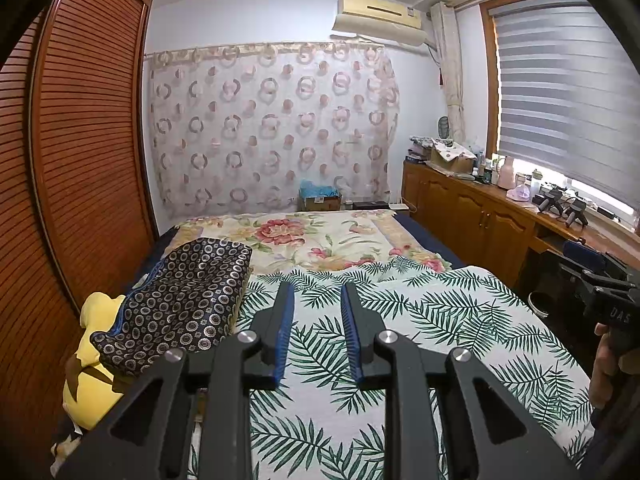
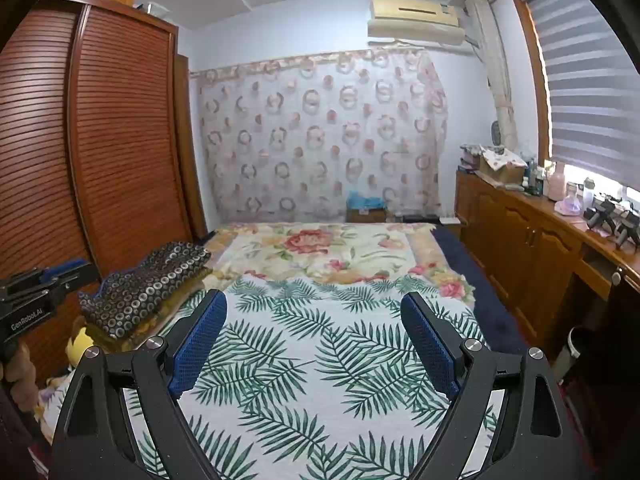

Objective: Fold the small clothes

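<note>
L gripper (image 1: 316, 292) jaws narrow but parted, nothing btwn; R gripper (image 2: 314, 300) spread wide, empty. Both above leaf-print sheet (image 2: 320, 360), touching no cloth. Dark ring-print garment (image 1: 180, 304) ahead-left of L, on yellow cushion (image 1: 88, 360). Risk: narrow L gap skids off thick folds, drags whole pile w/ it.

Open leaf-print sheet (image 2: 320, 360) ahead; folded clothes (image 1: 180, 300) left
</note>
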A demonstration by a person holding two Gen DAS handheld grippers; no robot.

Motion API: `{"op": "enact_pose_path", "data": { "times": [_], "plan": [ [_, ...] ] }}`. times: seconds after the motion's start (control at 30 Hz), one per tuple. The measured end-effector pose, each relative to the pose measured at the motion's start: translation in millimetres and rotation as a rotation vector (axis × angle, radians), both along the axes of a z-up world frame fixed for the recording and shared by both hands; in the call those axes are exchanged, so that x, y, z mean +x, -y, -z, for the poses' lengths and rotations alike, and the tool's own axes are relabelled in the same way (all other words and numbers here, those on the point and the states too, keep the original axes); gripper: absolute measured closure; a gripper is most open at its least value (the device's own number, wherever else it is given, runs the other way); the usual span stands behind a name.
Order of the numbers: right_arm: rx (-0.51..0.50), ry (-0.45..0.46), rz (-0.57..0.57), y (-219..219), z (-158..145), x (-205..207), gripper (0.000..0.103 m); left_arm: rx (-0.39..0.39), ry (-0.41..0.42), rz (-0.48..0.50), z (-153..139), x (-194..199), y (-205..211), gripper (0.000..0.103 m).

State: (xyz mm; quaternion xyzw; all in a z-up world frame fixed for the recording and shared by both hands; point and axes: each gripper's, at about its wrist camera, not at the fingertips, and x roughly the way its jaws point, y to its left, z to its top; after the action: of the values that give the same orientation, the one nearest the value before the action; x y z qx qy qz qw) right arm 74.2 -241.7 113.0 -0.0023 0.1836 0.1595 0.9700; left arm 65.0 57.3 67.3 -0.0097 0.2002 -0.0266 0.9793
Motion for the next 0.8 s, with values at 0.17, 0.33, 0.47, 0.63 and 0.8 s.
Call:
{"op": "enact_pose_path", "data": {
  "times": [0.17,0.33,0.47,0.63,0.8],
  "plan": [
    [-0.001,0.001,0.001,-0.1,-0.3,-0.1,0.012,-0.001,0.001,0.000,-0.2,0.1,0.1,0.080],
    [-0.001,0.003,0.003,0.3,-0.1,-0.5,0.012,0.000,0.001,0.001,-0.3,0.1,0.2,0.080],
    [-0.002,0.002,0.002,0.5,-0.6,0.5,0.012,0.000,0.001,0.000,-0.3,0.2,0.1,0.079],
    [0.000,0.000,0.005,1.5,-0.1,0.9,0.012,0.000,0.001,0.000,-0.4,0.1,0.2,0.079],
    [-0.001,0.001,0.004,1.2,-0.5,1.3,0.012,0.001,0.001,-0.001,-0.3,0.1,0.1,0.079]
  ]
}}
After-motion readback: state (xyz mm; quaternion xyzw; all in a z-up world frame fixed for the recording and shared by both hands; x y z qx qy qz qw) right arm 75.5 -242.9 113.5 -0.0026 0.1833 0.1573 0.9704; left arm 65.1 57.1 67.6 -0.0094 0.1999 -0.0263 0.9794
